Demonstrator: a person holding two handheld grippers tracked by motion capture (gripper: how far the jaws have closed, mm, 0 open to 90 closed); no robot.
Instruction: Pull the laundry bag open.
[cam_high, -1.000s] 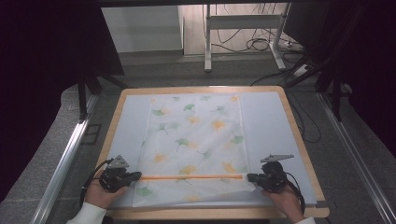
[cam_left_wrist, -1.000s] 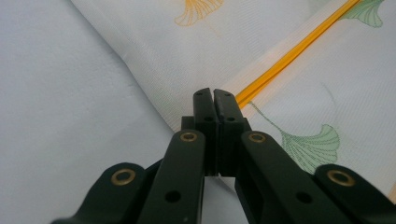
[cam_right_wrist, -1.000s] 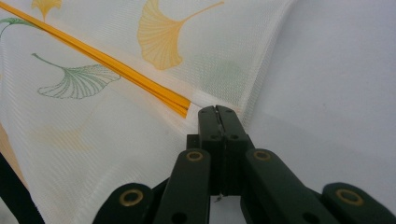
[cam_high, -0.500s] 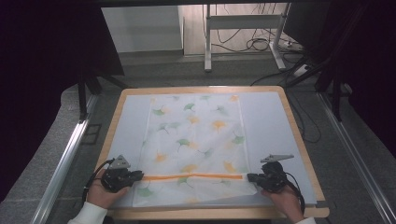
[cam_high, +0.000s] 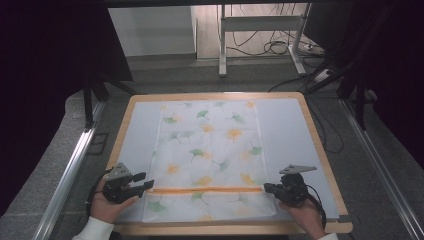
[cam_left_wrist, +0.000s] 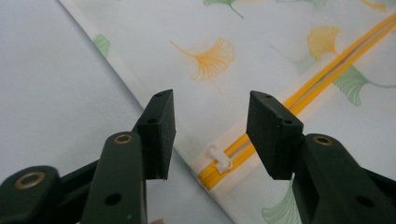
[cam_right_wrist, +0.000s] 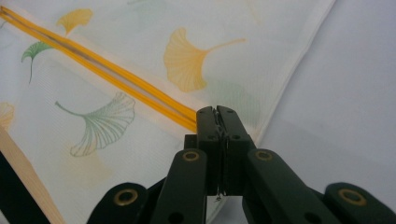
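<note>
A white mesh bag (cam_high: 207, 150) printed with ginkgo leaves lies flat on the pale mat, an orange zipper (cam_high: 205, 190) running across its near part. At the zipper's left end my left gripper (cam_high: 148, 186) stands open; its jaws have just been opening. In the left gripper view the white zipper pull (cam_left_wrist: 218, 157) lies between the parted jaws of the left gripper (cam_left_wrist: 210, 135), and no pad touches it. My right gripper (cam_high: 267, 188) is at the zipper's right end. In the right gripper view, the right gripper (cam_right_wrist: 216, 112) is shut on the bag's fabric beside the zipper (cam_right_wrist: 107, 70).
The mat covers a wooden-rimmed table (cam_high: 310, 120). Metal rails run along the left (cam_high: 70, 170) and right (cam_high: 385, 175) sides. Beyond the far edge stand a frame's legs (cam_high: 222, 40), with cables (cam_high: 275, 47) on the floor.
The left gripper's jaws have parted from the zipper's left end and the hand has drawn slightly left. The right gripper and the bag have stayed in place.
</note>
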